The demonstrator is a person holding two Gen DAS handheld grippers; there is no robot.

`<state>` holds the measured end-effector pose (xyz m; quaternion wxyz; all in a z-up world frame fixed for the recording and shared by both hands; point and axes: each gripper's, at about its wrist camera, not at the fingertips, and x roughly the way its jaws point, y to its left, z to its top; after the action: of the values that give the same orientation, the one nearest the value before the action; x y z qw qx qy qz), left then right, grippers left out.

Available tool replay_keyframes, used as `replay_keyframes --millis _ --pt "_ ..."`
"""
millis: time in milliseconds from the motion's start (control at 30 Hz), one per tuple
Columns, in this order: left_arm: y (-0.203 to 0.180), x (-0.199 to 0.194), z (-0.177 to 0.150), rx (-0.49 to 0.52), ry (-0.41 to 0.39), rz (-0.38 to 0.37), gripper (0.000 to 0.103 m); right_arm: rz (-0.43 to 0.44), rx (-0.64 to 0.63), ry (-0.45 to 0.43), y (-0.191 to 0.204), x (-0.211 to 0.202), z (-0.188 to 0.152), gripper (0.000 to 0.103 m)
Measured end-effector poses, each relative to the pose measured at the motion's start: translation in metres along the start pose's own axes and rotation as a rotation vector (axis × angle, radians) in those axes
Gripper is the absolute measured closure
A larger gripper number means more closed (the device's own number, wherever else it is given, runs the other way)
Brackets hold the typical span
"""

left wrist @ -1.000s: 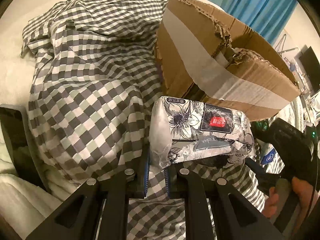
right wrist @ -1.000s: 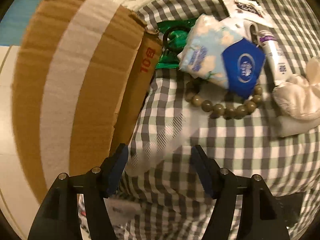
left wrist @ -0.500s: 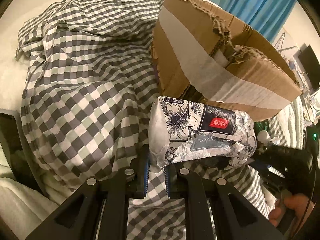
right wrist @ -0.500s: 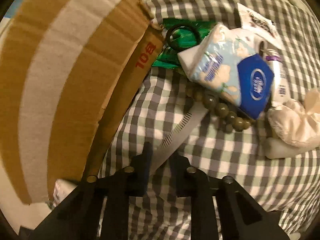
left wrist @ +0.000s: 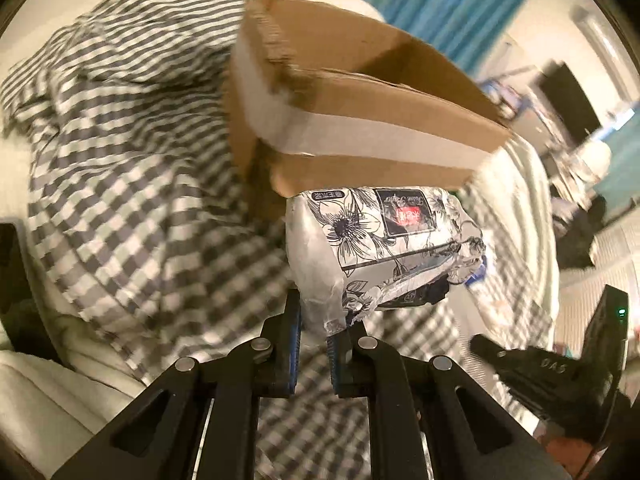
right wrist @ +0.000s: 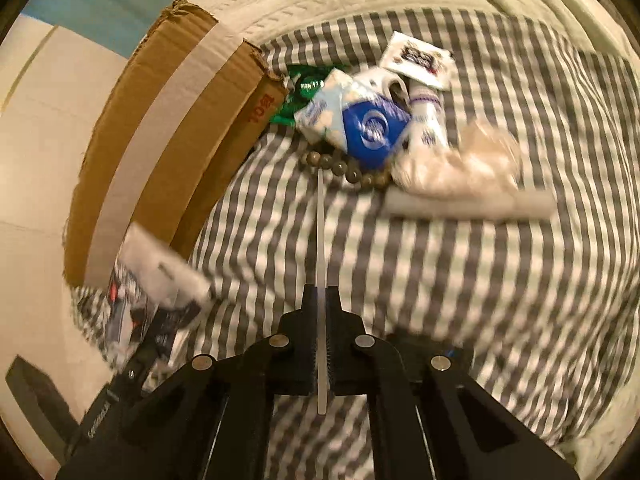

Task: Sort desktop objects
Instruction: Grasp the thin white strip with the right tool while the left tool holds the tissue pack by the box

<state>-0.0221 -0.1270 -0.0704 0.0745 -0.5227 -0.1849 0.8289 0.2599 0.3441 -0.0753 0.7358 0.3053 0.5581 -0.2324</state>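
My left gripper is shut on a black-and-white flowered tissue pack, held in the air just below the near corner of the cardboard box. My right gripper is shut on a thin white comb, seen edge-on and lifted off the checked cloth. The tissue pack and left gripper show blurred at the lower left of the right wrist view, beside the box.
A pile lies on the cloth beyond the comb: blue-and-white tissue pack, bead bracelet, green packet, white tube, cream scrunchie, white sachet. The right gripper's body shows in the left wrist view.
My right gripper closed on the comb and lifted it off the cloth. My left gripper rose with the tissue pack towards the box.
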Motion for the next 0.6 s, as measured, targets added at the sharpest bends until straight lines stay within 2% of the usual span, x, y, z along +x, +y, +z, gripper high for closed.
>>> replay_keyframes --millis 100,200,267,333,467,533,600 --pt "-0.005 -0.008 -0.001 0.014 0.012 -0.033 0.092 0.038 0.015 0.002 -0.01 -0.004 -0.017 0.1" --pt "-0.007 -0.02 0.006 0.022 0.006 -0.057 0.092 0.092 0.006 -0.015 -0.004 -0.014 -0.019 0.1" --pt "-0.013 -0.028 0.018 0.036 0.009 -0.064 0.092 0.129 -0.014 -0.033 0.009 -0.015 -0.001 0.1" --pt "-0.019 -0.037 0.033 0.038 0.007 -0.079 0.092 0.208 -0.006 -0.06 0.022 -0.035 0.005 0.1" --pt "-0.029 -0.068 0.086 0.013 -0.015 -0.16 0.092 0.316 -0.055 -0.12 0.054 -0.067 0.037 0.1" --pt "-0.041 -0.088 0.123 0.068 -0.062 -0.131 0.092 0.329 -0.098 -0.165 0.082 -0.09 0.058 0.1" --pt "-0.051 -0.1 0.153 0.15 -0.098 -0.064 0.092 0.342 -0.133 -0.206 0.11 -0.107 0.077 0.1"
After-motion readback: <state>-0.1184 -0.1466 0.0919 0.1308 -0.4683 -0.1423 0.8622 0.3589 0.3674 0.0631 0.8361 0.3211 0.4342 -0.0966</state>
